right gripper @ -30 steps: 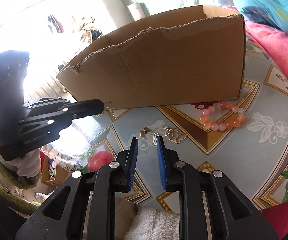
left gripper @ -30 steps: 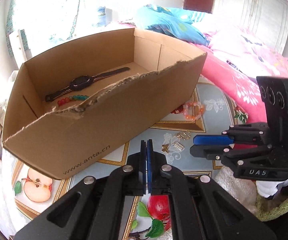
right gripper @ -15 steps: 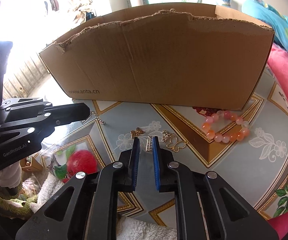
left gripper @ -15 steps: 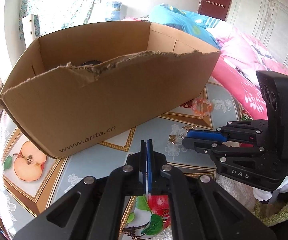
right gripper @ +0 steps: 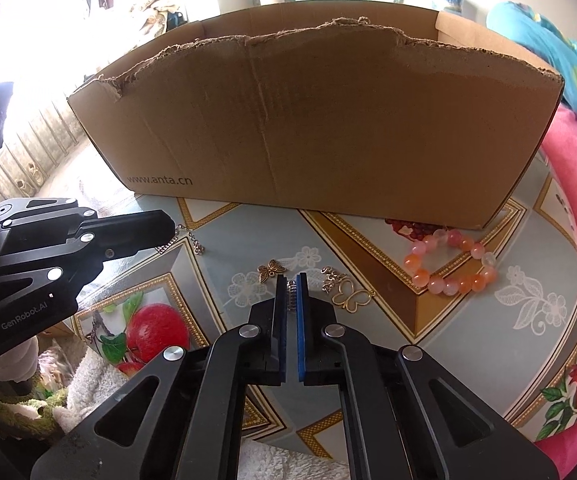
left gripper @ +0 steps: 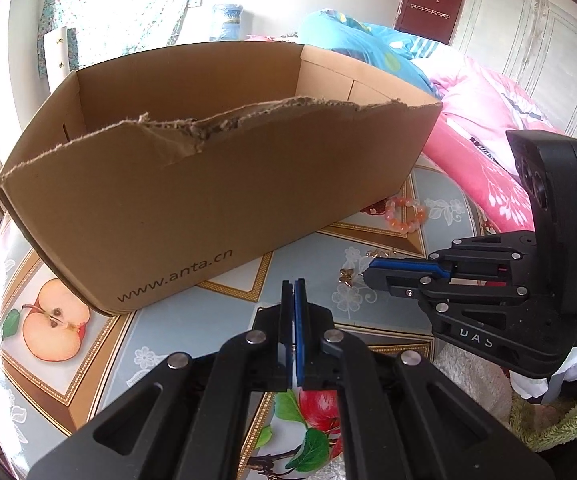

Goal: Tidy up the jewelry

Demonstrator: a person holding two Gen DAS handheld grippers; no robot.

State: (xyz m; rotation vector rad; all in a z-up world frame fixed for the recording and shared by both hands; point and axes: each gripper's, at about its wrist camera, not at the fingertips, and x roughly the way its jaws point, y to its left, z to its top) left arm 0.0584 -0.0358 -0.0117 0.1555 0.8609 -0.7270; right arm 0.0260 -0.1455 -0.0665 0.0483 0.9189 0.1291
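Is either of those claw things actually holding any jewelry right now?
The right gripper pinches a small silver comb-like charm between its fingertips; the left gripper is shut on nothing.

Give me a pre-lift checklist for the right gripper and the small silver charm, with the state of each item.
1. Right gripper closed on the silver charm: ok; its jaws have just been closing and the charm sits between the pads.
2. Grip firm enough to lift: cannot tell.
3. Gold butterfly ring outside the jaws: ok, beside them.
4. Left gripper shut and empty: ok.
5. Cardboard box open on top: ok.
6. Bead bracelet away from the pick: ok, it lies apart near the box corner.
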